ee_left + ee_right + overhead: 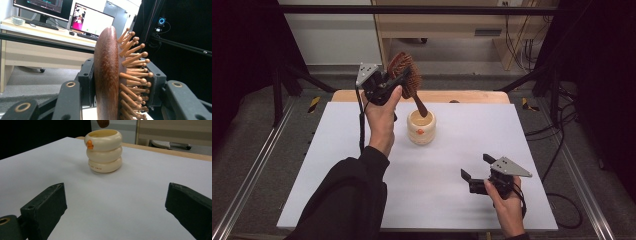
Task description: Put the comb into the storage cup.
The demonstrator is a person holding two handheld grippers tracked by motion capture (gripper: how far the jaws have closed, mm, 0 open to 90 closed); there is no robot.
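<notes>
Right now your left gripper (398, 80) is raised above the far side of the table, its jaws clamped on the head of the wooden hairbrush (405, 72). In the left gripper view the jaws press the brush (107, 75) from both sides, one against its smooth dark back and the other against the peg bristles. The brush hangs tilted, head up and handle slanting down, and the handle's tip sits at the mouth of the cream cup (421, 127), which looks like three stacked rings with a small orange mark near its rim. Whether the tip touches the cup, you cannot tell from these views. The cup (103, 150) stands upright on the white table (452, 200), toward the far middle. Your right gripper (474, 167) rests low near the front right of the table, jaws spread wide with nothing between them, pointing toward the cup and well apart from it.
</notes>
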